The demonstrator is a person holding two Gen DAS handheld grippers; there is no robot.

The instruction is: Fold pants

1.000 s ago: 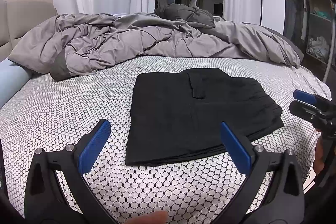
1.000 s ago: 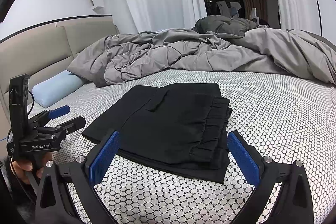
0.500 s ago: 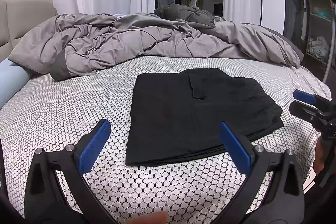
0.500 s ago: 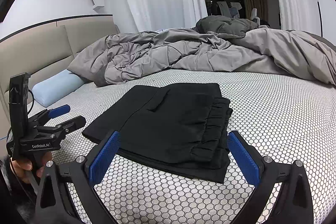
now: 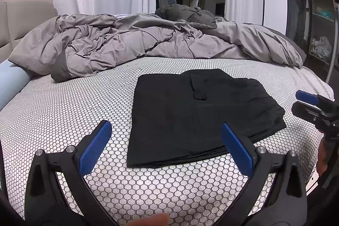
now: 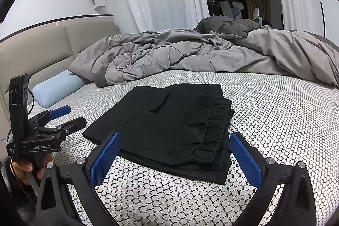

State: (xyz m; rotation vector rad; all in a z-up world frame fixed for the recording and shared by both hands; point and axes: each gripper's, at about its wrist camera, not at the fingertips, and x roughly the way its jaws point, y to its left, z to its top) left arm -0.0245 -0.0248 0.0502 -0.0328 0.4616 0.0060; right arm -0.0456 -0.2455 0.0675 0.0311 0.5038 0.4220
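The black pants [image 5: 199, 115] lie folded into a flat rectangle on the honeycomb-patterned bed cover [image 5: 63, 111]; they also show in the right wrist view [image 6: 175, 126], elastic waistband to the right. My left gripper [image 5: 167, 145] is open and empty, held just in front of the pants' near edge. My right gripper [image 6: 175, 154] is open and empty, at the pants' near right corner. Each gripper shows in the other's view: the left gripper [image 6: 63, 115] at the pants' left, the right gripper [image 5: 305, 103] at their right.
A crumpled grey duvet [image 5: 137, 46] is heaped across the far half of the bed. A light blue pillow [image 6: 57, 90] lies by the beige headboard [image 6: 42, 46]. White curtains hang behind. Shelves [image 5: 317, 39] stand at the right.
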